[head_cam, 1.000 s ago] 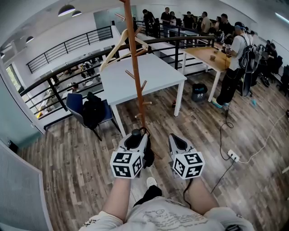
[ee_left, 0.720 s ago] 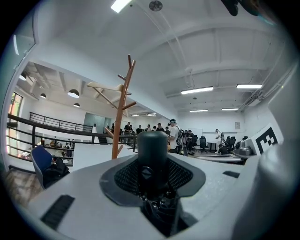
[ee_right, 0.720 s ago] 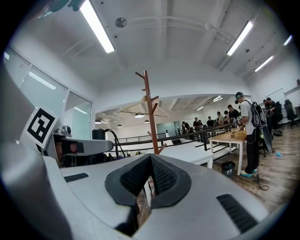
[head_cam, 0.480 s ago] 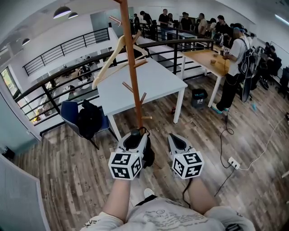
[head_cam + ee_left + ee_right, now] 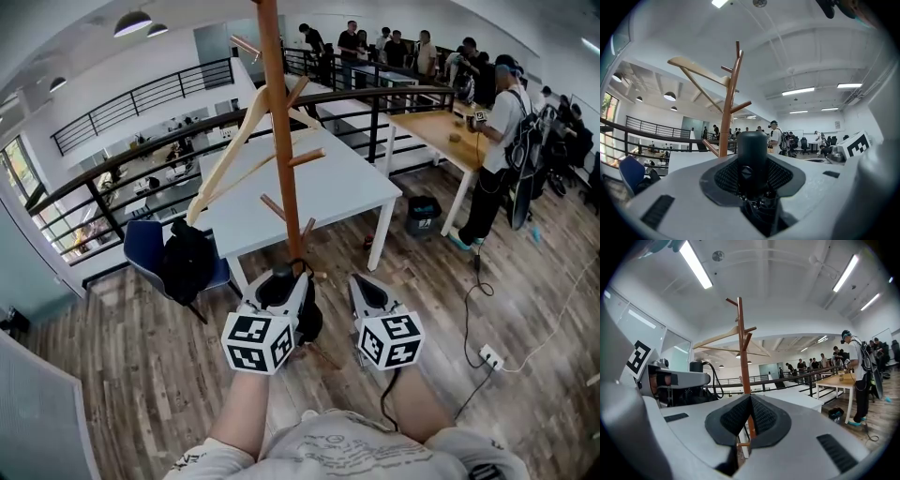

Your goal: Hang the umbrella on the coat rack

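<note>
Well, the person stands right up at the wooden coat rack (image 5: 280, 141), both tongs held out level towards it. The left tongs (image 5: 283, 296) are clamped on a folded black umbrella (image 5: 752, 147). Its long axis runs roughly upright: the stubby handle end pokes up above the pads, and the bunched canopy hangs down below them. The umbrella hangs on none of the pegs and sits low by the foot of the pole. From the head view I cannot tell whether it touches the pole. The right tongs (image 5: 367, 292) ride just beside the left, pads closed together with nothing between them. A wooden clothes hanger (image 5: 234, 155) hangs tilted high on the rack. Beyond it stand a white worktop (image 5: 347, 178) and a blue chair (image 5: 141, 246) carrying a black bag (image 5: 186, 262).
</note>
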